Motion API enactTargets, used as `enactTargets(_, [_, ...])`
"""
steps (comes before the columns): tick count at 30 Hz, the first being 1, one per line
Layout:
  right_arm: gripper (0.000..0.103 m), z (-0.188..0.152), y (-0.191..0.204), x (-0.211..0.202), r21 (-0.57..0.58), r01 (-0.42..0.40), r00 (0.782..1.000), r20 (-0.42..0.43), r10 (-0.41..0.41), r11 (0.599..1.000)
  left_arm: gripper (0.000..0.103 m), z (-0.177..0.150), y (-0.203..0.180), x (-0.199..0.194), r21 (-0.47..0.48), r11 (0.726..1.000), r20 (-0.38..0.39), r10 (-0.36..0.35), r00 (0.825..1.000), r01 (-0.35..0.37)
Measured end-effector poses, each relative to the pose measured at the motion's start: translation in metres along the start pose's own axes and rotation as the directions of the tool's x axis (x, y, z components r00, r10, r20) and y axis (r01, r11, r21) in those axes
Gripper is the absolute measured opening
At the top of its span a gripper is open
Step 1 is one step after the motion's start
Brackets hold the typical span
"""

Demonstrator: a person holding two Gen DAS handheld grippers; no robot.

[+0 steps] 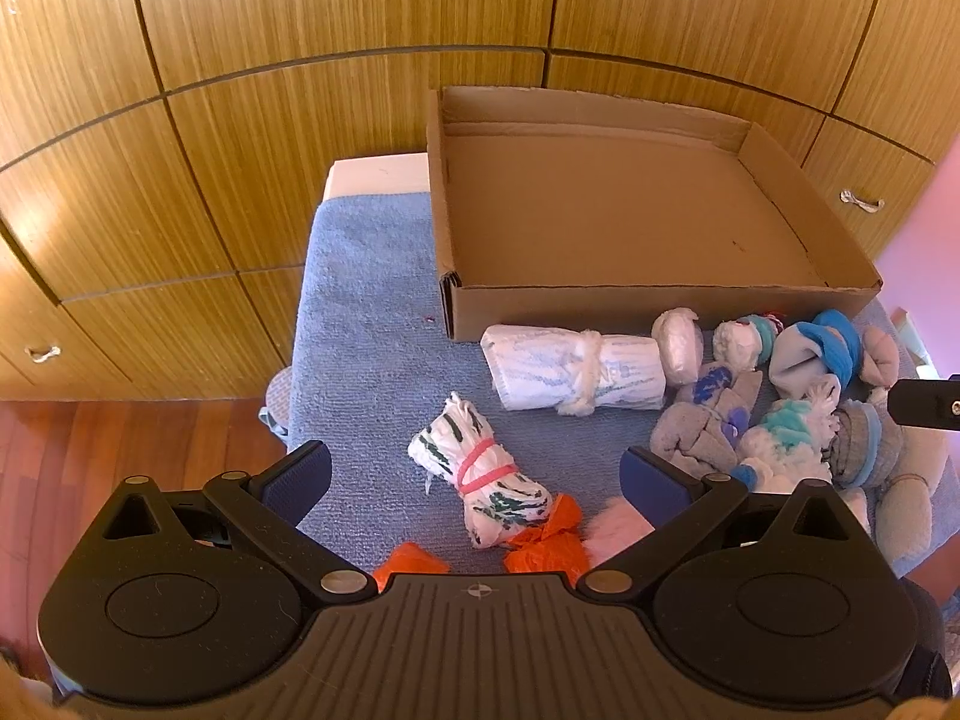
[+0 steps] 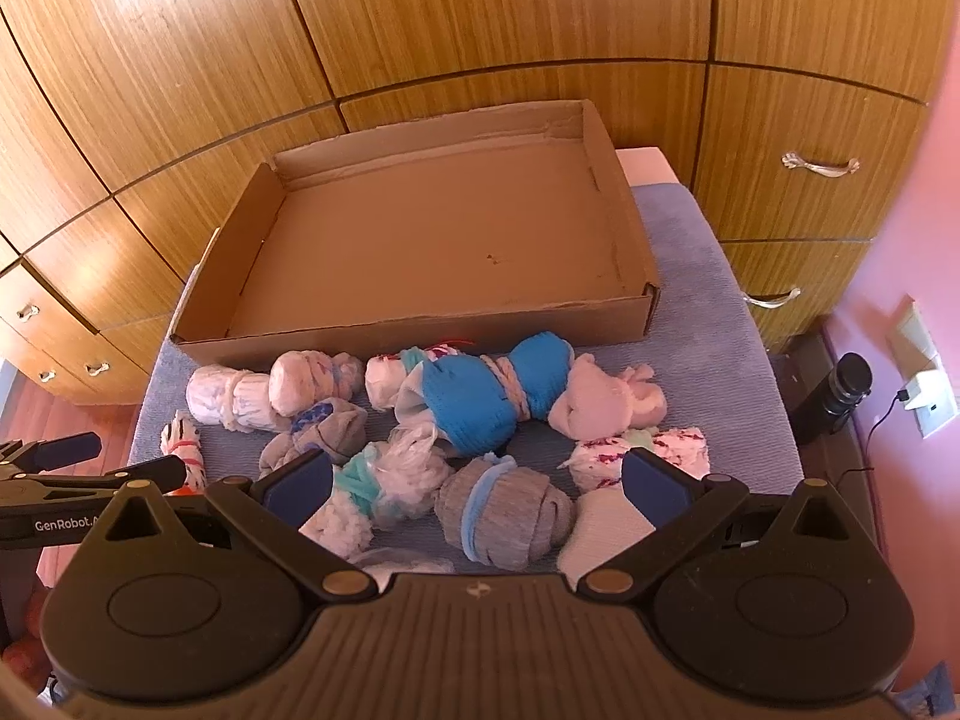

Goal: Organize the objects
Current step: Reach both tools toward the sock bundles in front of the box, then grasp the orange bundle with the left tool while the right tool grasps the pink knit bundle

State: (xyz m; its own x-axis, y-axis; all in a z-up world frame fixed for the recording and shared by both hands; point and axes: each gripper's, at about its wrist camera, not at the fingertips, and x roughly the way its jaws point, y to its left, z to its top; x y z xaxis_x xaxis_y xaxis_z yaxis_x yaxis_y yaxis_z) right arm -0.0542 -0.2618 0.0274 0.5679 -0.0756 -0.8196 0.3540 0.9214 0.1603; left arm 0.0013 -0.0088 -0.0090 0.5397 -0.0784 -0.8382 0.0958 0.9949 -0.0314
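An empty cardboard box point(image 1: 600, 306) point(image 2: 420, 333) stands at the back of a blue towel point(image 1: 366, 324) point(image 2: 708, 324). Several rolled sock bundles lie in front of it. My left gripper point(image 1: 474, 474) is open above a white-and-green bundle tied with a pink band point(image 1: 480, 474); an orange bundle point(image 1: 546, 546) lies just below it. A white roll point(image 1: 576, 375) lies near the box. My right gripper point(image 2: 477, 483) is open above a grey bundle with a blue band point(image 2: 504, 510). A large blue bundle point(image 2: 486, 396) lies beyond it.
Wooden cabinet doors and drawers point(image 1: 270, 90) point(image 2: 480, 12) rise behind the box. A pink wall point(image 2: 900, 300) with an outlet and a dark bottle point(image 2: 840, 390) is at the right. Wooden floor point(image 1: 120, 438) lies to the left. The left gripper shows in the right wrist view point(image 2: 66, 474).
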Motion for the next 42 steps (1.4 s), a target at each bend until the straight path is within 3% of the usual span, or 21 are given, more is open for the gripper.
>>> enactTargets(8, [0.103,-0.001,-0.006,-0.003,-0.01,0.049,0.999,0.006,-0.049,0.999,0.103,-0.003,-0.002,0.0,0.007,1.0,0.006,-0.005,1.0,0.005])
enactTargets(13, [0.103,-0.008,-0.014,-0.009,0.016,0.017,1.0,0.026,-0.018,1.0,0.103,-0.008,0.006,-0.01,0.018,1.0,0.045,0.0,0.999,-0.001])
enactTargets(19, [0.102,-0.037,-0.021,-0.029,-0.034,0.037,0.985,0.172,-0.03,0.999,0.103,-0.035,0.026,-0.026,0.055,0.998,0.158,0.016,0.987,-0.025])
enactTargets(22, [0.102,-0.054,-0.029,-0.03,-0.013,-0.014,0.967,0.252,0.017,1.0,0.102,-0.05,0.034,-0.029,0.072,0.997,0.198,-0.002,0.98,-0.012])
enactTargets(33, [0.101,-0.07,-0.031,-0.02,-0.024,0.096,0.981,0.172,-0.09,0.995,0.102,-0.075,0.042,-0.014,0.165,0.982,0.224,-0.129,0.966,0.093])
enactTargets(39, [0.093,-0.081,-0.036,-0.007,0.005,0.077,0.987,0.14,-0.077,0.997,0.097,-0.08,0.046,-0.005,0.221,0.969,0.207,-0.155,0.966,0.108])
enactTargets(42, [0.09,-0.084,-0.038,0.0,0.012,0.076,0.99,0.121,-0.077,0.997,0.089,-0.08,0.046,0.002,0.25,0.961,0.18,-0.167,0.969,0.119])
